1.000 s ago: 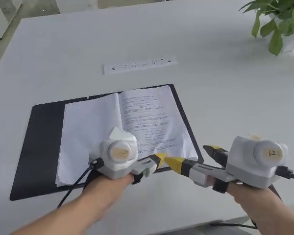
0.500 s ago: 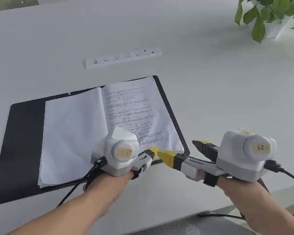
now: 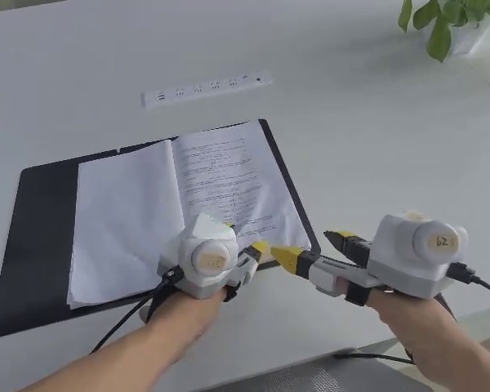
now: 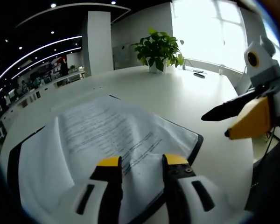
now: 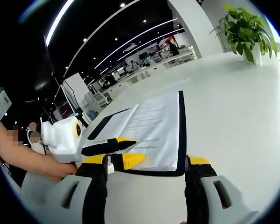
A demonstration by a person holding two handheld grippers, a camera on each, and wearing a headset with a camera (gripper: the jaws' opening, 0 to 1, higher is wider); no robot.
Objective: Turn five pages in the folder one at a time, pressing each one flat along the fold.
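While the white table takes up most of the head view, the black folder lies open on it in front of us. Its fold runs roughly from 12 to 6 o'clock. A blank page rests at 9 o'clock of the fold, and a printed page lies at 3 o'clock. Beyond the folder, at 12 o'clock, we see a power strip, with a potted plant far off at 2 o'clock.

We hold the left gripper over the near right corner of the printed page. Its jaws are a little apart and nothing is between them; the left gripper view shows the paper through the gap. The right gripper sits just off that same corner at 4 o'clock, over bare table, jaws spread wide and unloaded, pointing toward 9 o'clock.

We judge the next turn depends on the printed page's free edge, which lies parallel to the fold. The left gripper is nearer to it, while the right would have to reach in at 10 o'clock.
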